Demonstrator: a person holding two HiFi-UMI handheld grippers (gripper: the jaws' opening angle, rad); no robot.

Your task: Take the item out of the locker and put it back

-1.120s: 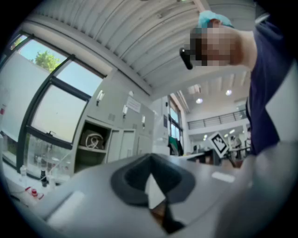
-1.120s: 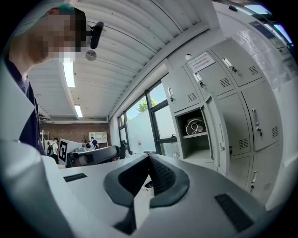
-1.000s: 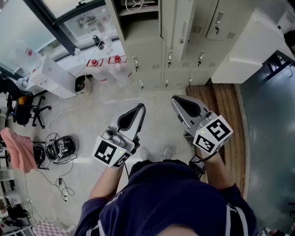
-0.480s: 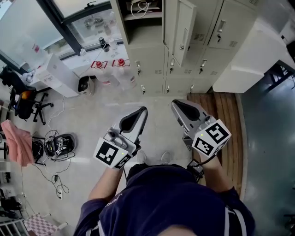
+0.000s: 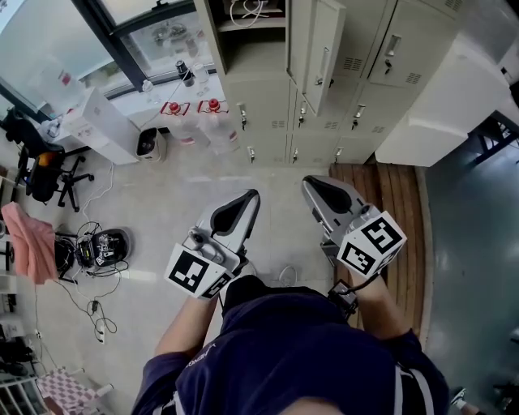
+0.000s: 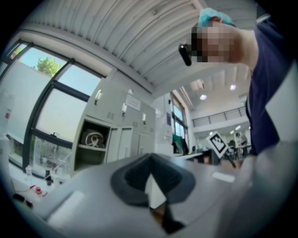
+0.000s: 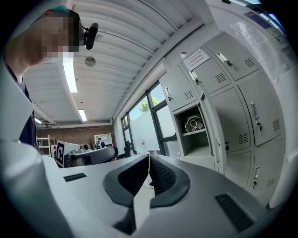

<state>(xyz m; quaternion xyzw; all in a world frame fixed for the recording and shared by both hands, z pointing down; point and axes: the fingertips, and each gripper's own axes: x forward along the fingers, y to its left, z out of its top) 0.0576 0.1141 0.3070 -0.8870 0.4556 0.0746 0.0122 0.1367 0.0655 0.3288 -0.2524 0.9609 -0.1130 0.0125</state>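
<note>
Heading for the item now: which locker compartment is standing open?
The compartment nearest the window: its door hangs outward and a coiled white cable lies on its shelf; the other doors look shut.

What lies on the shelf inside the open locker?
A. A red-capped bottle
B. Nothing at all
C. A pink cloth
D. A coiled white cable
D: the right gripper view shows a coiled white cable resting on the shelf inside the open locker, and the head view shows the same coil there.
</note>
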